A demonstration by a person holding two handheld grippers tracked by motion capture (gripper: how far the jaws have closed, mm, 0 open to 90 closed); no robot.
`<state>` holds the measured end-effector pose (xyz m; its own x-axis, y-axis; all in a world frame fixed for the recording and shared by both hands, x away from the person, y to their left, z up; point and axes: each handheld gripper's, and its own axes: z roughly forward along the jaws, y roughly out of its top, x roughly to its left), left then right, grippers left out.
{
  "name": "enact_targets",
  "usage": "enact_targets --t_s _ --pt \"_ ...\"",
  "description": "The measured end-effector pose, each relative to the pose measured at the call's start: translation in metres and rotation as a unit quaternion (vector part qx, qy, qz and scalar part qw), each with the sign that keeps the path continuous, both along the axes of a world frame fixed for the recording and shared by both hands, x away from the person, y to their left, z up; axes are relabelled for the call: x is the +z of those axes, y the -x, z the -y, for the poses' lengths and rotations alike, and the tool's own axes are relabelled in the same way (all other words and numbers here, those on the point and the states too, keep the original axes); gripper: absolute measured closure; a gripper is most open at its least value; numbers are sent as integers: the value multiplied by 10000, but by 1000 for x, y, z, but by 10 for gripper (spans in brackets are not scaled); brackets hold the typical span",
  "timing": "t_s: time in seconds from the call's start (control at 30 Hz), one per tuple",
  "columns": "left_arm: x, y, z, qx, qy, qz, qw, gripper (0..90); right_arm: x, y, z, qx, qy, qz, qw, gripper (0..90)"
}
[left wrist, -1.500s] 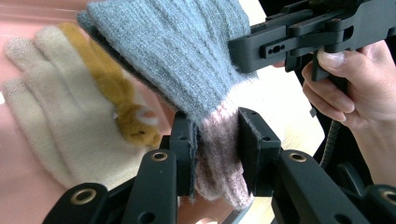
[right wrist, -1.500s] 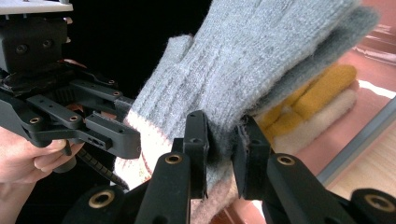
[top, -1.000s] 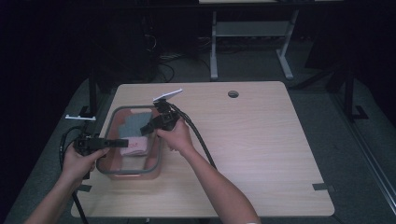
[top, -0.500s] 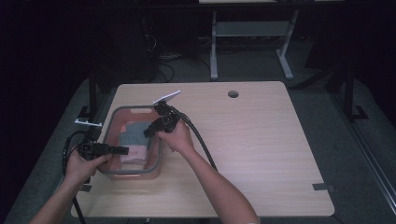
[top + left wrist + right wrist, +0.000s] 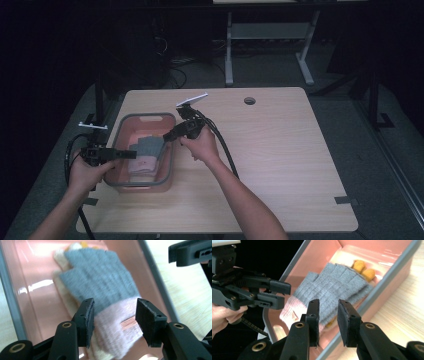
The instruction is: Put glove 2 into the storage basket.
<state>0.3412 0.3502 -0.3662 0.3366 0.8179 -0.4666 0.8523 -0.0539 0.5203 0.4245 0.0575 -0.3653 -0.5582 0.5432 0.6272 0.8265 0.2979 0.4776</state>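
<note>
Pink bin (image 5: 171, 145) with grey rim sits on the wooden table (image 5: 290, 165), close to its left edge, about midway between near and far edges. Inside lies a grey knit glove (image 5: 100, 280) with a pale pink cuff carrying a small orange tag; in the high view it shows near the middle of the bin floor (image 5: 148, 148). It rests on top of a cream glove (image 5: 62, 290) whose orange fingertips poke out past the grey fingers toward the bin's far end. Left gripper (image 5: 131, 155) reaches in over the bin's left rim, held level by the left hand (image 5: 87, 170) at the table's left edge. Its jaws have just been opening; in the left gripper view (image 5: 113, 315) they stand apart on either side of the pink cuff, pads clear of the fabric, so the glove is released and lying free. Right gripper (image 5: 167, 137) comes in from the bin's right rim, tips over the bin, right hand (image 5: 202, 145) beside that rim. Its jaws have also just been easing apart; in the right gripper view (image 5: 328, 320) a narrow gap shows between the pads, nothing clamped, glove and rim lying beyond them. The two grippers face each other across the bin, near but apart.
</note>
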Motion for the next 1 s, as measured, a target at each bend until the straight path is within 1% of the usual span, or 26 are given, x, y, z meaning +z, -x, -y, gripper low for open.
enact_targets --t_s 0.1,0.2,0.27,0.3,0.4,0.43,0.5,0.6,0.87,1.0 --pt "6 -1 2 45 29 108 9999 475 4 2 9 -56 -50 41 10000 695" --pt "11 -1 1 103 48 175 9998 459 8 4 19 -86 -99 105 9999 681" --pt "15 0 2 124 106 235 9996 449 10 5 26 -130 -135 124 9997 669" --pt "17 0 1 134 100 270 9995 448 10 6 29 -153 -142 123 9997 663" --pt "23 0 4 125 190 364 9991 434 11 7 40 -206 -114 141 9996 652" --pt "25 0 5 106 197 405 9989 430 12 8 44 -223 -110 160 9996 647" --pt "27 0 9 48 286 418 9987 420 13 9 51 -271 -121 173 9994 641" --pt "29 -2 15 -2 343 478 9983 408 14 10 60 -333 -111 176 9992 630" --pt "34 -2 38 -292 404 601 9969 385 13 12 85 -478 -81 204 9986 589" --pt "35 -2 50 -459 357 606 9965 382 12 14 98 -591 -85 213 9980 585"
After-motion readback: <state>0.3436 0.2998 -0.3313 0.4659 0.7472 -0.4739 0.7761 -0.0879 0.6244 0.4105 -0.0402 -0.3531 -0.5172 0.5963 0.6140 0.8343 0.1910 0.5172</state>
